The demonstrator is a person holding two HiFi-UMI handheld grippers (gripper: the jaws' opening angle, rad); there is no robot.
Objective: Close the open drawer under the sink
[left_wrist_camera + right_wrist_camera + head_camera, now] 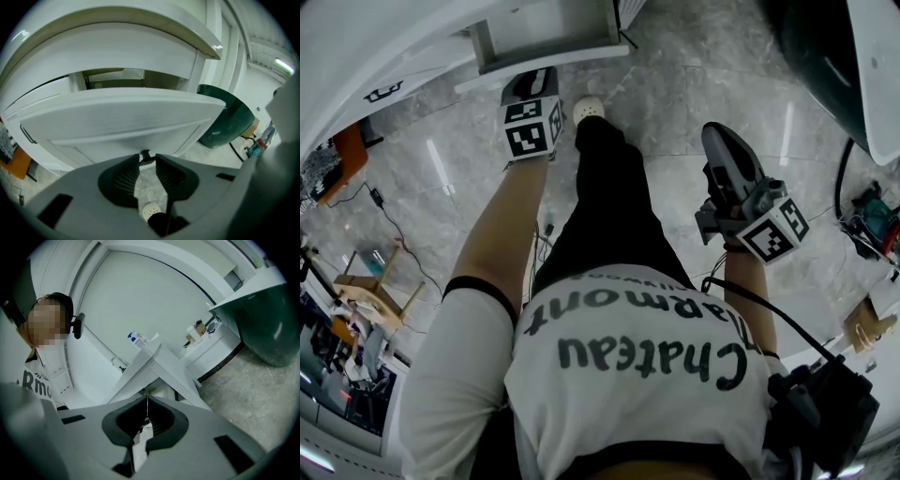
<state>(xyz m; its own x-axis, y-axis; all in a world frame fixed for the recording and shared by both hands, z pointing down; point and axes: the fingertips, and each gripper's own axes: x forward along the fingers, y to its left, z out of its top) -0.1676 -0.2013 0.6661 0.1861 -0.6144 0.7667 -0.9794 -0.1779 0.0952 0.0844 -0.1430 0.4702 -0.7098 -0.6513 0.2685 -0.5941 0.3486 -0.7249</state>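
Left tool point(146, 158), jaws narrowly apart and empty, sits just before the drawer point(122, 117) front; right tool point(147, 399), closed on nothing, hangs well off from it. Drawer juts open: the push is not yet done.

Head view looks steeply down from above the person onto the grey floor point(675, 56), the white drawer point(553, 28) at its top edge. Left gripper view faces the drawer from close beneath. Right gripper view looks across from farther off. Both gripper views share the dark green tub point(225, 119).
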